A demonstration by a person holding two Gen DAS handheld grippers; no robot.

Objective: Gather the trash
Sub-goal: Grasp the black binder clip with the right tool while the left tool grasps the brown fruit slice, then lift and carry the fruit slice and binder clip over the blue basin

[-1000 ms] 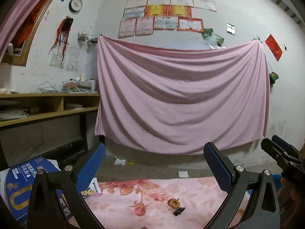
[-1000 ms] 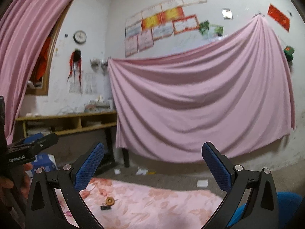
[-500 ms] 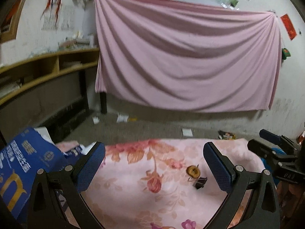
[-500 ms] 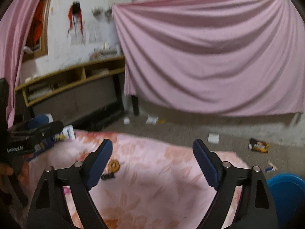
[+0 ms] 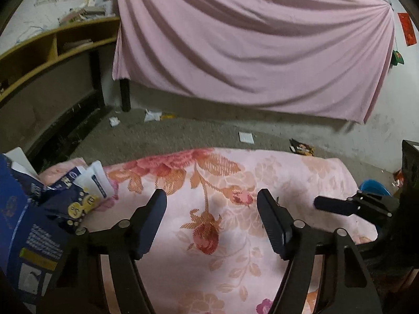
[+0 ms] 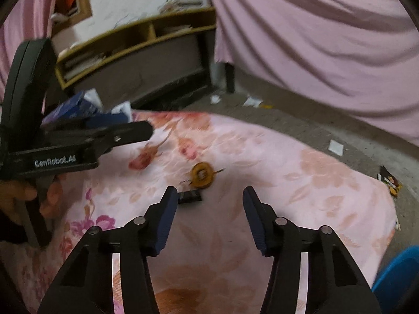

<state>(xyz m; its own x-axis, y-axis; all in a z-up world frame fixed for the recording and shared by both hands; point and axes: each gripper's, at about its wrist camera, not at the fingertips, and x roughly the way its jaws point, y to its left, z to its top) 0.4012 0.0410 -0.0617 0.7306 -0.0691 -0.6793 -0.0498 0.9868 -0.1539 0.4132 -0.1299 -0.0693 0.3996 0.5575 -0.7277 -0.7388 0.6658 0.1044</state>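
Closing both claws as I come down over the bed w/ the floral pink sheet (image 6: 301, 162); nothing sits between the jaws of either yet. Trash I'm after: a small orange-brown ring w/ a thin stick through it (image 6: 201, 174) and a little black scrap (image 6: 190, 196) just beside it, both lying on the sheet, right in front of my right claw (image 6: 208, 198). Scrap is partly behind that claw's left fingertip. Both look light, thin, prob brittle; soft bedding under them will give, so I'd pinch the ring across its rim, gently, not press down. Right claw points down at a slant twd them. Left claw (image 5: 212, 202) also tilts down, over bare sheet, near the blue packaging (image 5: 39, 209) at the bed's left edge. More litter on the floor (image 5: 183, 136) beyond.
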